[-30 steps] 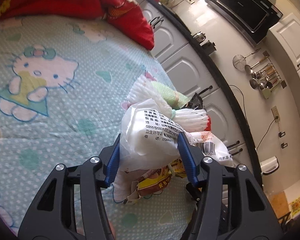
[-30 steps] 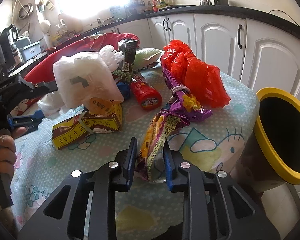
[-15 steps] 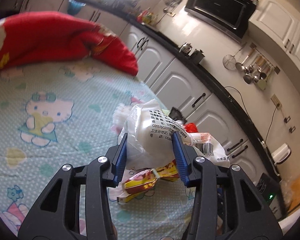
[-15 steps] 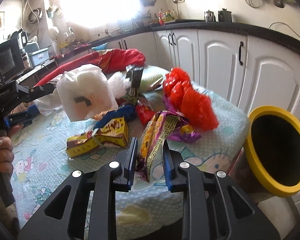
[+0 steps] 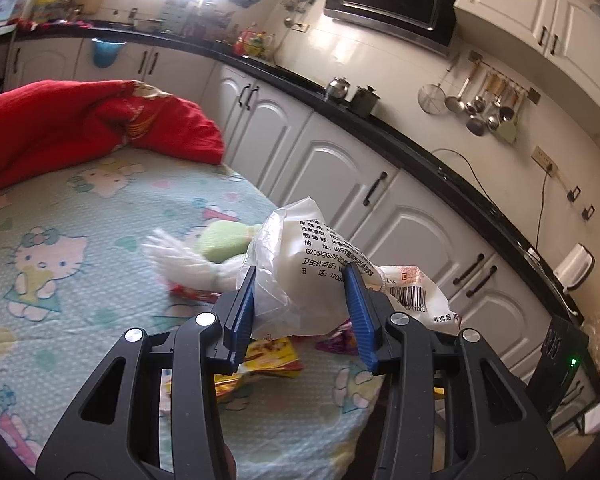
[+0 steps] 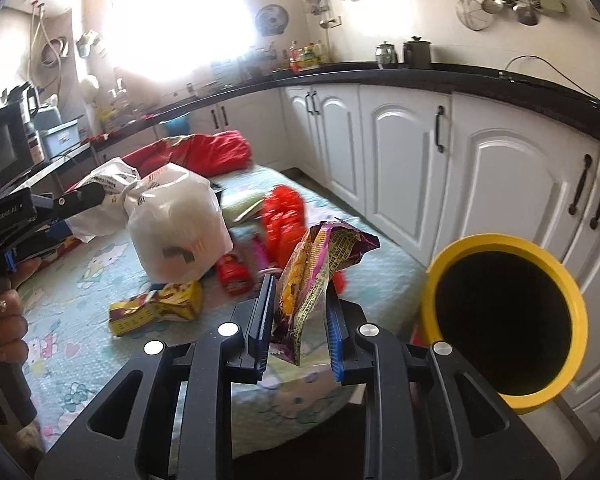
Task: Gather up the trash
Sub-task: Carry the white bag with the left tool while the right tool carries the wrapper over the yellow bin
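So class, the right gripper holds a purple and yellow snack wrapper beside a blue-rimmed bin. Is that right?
Not quite. The bin has a yellow rim, not blue. The right wrist view shows it, beside the right gripper holding the purple and yellow snack wrapper.

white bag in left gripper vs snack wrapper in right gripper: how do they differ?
The white plastic bag is bulky and puffed, spreading the left gripper wide; the snack wrapper is flat and thin in the right gripper. The bag is white with black print; the wrapper is purple and yellow. Both are clamped and lifted off the table.
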`<state>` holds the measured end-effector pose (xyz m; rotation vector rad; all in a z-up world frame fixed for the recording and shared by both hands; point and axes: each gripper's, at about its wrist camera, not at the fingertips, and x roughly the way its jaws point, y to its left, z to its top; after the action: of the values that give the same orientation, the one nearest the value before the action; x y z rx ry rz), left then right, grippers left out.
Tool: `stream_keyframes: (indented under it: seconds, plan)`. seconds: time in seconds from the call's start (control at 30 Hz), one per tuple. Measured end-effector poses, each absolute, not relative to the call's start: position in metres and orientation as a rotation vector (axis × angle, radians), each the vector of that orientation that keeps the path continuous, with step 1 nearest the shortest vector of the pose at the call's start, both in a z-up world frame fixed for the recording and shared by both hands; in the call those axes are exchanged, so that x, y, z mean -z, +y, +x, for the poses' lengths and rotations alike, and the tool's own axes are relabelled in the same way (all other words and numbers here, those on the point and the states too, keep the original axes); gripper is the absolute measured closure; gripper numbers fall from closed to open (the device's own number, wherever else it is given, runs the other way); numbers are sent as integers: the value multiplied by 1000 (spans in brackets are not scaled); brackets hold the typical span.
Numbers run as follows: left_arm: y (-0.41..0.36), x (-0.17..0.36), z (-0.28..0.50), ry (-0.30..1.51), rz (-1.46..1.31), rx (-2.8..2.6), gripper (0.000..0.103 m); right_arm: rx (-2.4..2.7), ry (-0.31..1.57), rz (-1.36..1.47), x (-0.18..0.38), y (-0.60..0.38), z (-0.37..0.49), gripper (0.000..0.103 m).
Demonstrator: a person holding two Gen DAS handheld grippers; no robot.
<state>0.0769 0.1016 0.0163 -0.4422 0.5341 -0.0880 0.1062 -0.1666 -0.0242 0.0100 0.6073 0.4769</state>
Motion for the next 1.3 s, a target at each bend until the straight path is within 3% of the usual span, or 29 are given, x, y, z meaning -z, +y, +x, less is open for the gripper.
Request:
stream_keyframes:
  seconds: [1.3]
  plan:
    - [-80, 8, 185, 629, -249, 145, 68, -177, 668, 123, 52, -320, 162, 80]
